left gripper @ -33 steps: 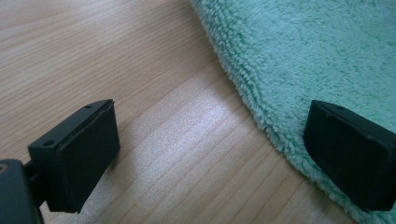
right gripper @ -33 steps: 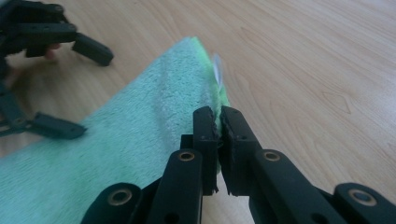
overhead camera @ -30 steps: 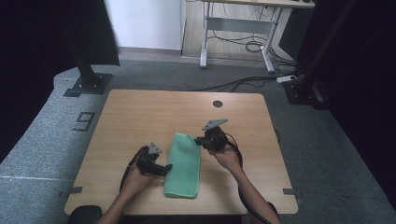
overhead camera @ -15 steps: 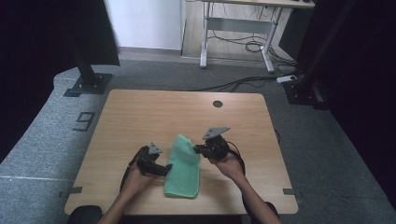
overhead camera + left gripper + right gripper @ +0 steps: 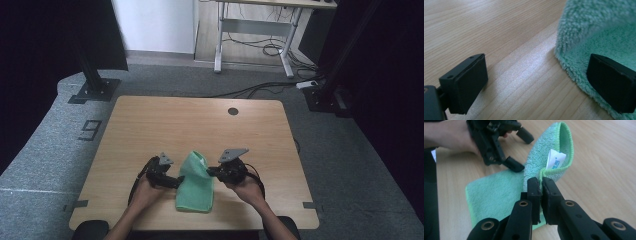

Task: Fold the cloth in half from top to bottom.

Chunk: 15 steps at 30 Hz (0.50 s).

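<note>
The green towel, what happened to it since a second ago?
The right claw, clamped on the far end of the green towel, has carried that end up and back toward the person, so it now stands up in a fold. The left claw stayed put, open, at the towel's left edge. The table looks unchanged.

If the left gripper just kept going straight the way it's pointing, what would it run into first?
Most likely the green towel. The left gripper has open jaws low over the table, one jaw already over the towel's edge, with its raised fold ahead. Depth is hard to judge, so how soon is unclear.
</note>
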Motion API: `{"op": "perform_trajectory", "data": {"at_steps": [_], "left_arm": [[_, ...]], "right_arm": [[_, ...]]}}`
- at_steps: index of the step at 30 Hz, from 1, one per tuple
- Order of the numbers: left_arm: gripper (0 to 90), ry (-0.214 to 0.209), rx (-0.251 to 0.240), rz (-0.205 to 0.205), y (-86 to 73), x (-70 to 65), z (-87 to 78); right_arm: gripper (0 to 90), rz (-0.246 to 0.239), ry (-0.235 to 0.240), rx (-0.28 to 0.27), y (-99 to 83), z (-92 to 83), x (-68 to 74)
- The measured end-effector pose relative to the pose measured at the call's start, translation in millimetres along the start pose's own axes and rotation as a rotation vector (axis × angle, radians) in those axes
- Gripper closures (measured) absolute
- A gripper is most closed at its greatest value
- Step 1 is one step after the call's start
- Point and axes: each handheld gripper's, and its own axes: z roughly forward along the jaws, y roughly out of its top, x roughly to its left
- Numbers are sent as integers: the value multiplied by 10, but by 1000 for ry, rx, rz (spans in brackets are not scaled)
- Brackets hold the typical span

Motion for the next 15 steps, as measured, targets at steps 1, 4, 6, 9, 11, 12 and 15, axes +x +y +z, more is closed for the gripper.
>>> {"op": "perform_trajectory", "data": {"at_steps": [1,4,6,9,11,12,15], "left_arm": [[37,-1,0,2,0,2,0],[39,-3,0,5,0,5,-1],[39,-3,0,5,0,5,-1],[47,-8,-3,9,-2,3,-8],[72,4,-7,27,9,-19,-35],[81,16,-7,40,17,-33,-53],[83,7,-18,61,41,-81,-147]], "right_arm": [[841,-1,1,0,-15,2,10],[841,0,10,0,-73,5,42],[841,3,16,1,-107,-1,67],[841,6,24,-1,-156,-12,110],[841,5,28,1,-188,-14,138],[841,5,28,3,-208,-9,151],[841,8,30,12,-248,15,164]]}}
